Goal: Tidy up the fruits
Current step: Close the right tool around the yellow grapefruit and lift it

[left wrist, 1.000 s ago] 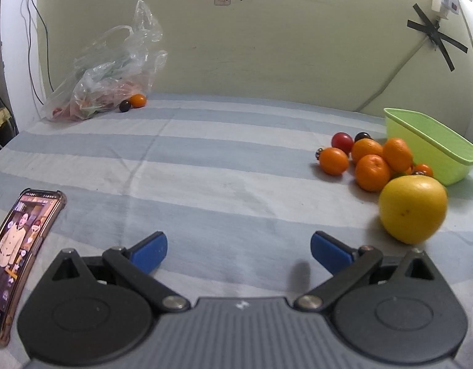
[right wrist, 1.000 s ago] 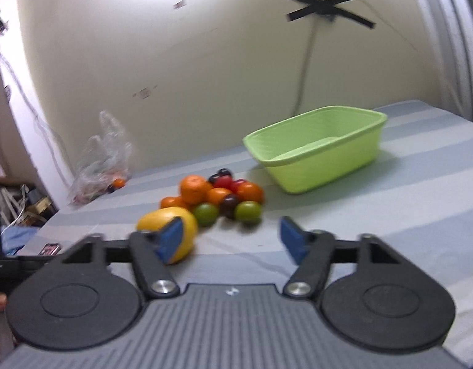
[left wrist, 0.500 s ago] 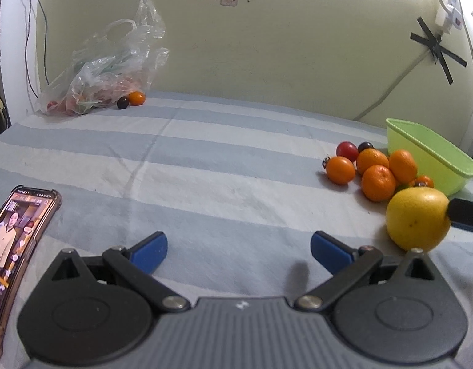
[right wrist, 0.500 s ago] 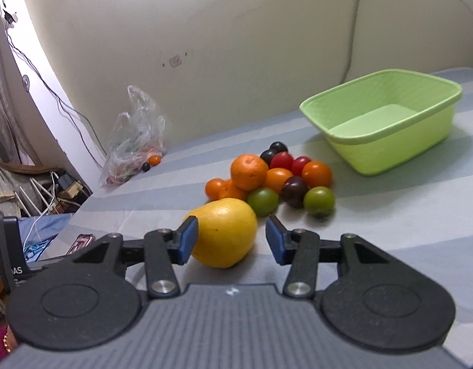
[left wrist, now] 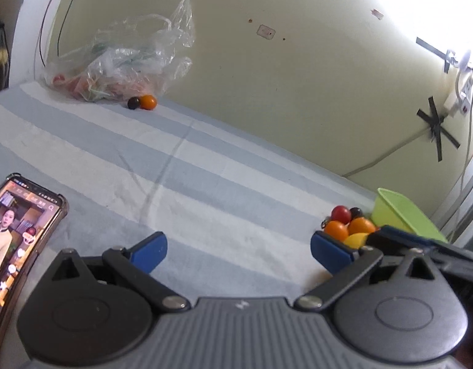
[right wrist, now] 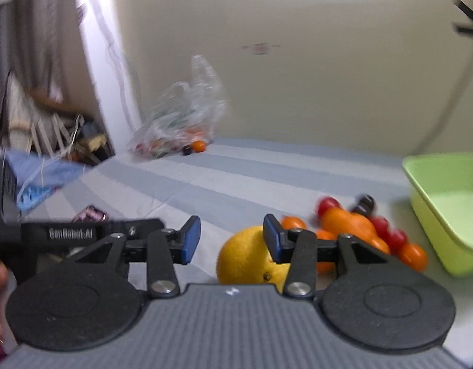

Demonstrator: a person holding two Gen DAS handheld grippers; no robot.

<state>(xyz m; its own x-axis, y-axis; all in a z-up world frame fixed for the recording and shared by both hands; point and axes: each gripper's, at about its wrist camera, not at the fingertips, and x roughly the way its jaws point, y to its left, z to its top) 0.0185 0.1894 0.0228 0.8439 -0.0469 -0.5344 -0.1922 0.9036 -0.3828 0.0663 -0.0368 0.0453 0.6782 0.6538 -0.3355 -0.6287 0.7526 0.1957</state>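
Observation:
A large yellow citrus (right wrist: 245,255) lies on the striped cloth, with a pile of small orange, red and dark fruits (right wrist: 353,224) and a light green basket (right wrist: 436,203) to its right. The jaws of my right gripper (right wrist: 232,243) are closing and empty. The right finger crosses in front of the citrus and the left pad stands apart from it. My left gripper (left wrist: 239,253) is open over bare cloth. At its right sit the fruit pile (left wrist: 344,224), the basket (left wrist: 402,215) and a sliver of the citrus (left wrist: 356,239), behind a finger (left wrist: 399,238) of the right gripper.
A lit phone (left wrist: 14,236) lies on the cloth at the near left. A clear plastic bag (left wrist: 122,67) rests against the wall at the far left. An orange fruit (left wrist: 147,102) and a dark one (left wrist: 133,103) lie beside it. Clutter shows past the bed's left edge (right wrist: 51,141).
The right gripper's jaws have narrowed and its view swung left, so the citrus went from between the pads to behind the right finger. The left view rolled. The right gripper now covers most of the citrus there.

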